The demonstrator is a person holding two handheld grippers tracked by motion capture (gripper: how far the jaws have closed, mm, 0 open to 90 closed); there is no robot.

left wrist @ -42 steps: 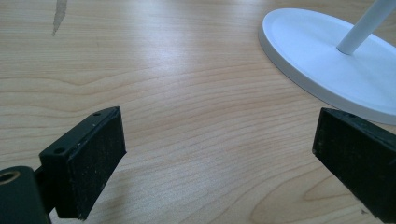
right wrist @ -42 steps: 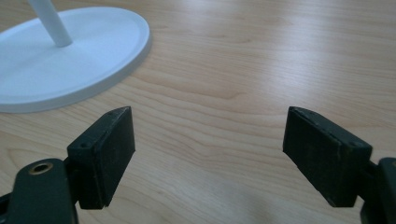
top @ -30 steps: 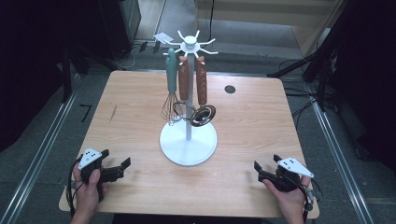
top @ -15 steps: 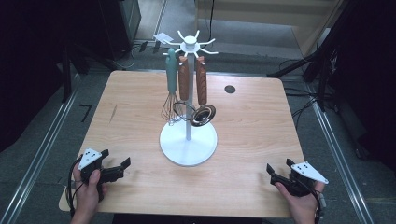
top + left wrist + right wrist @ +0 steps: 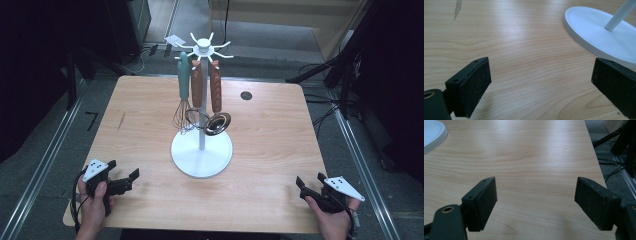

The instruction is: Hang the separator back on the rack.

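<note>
Right gripper perhaps slightly retreated, jaws apart

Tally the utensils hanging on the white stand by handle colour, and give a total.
Teal handle: 1, the whisk
Brown wooden handle: 2, one beside the other
Total: 3, all hanging on the stand
</note>
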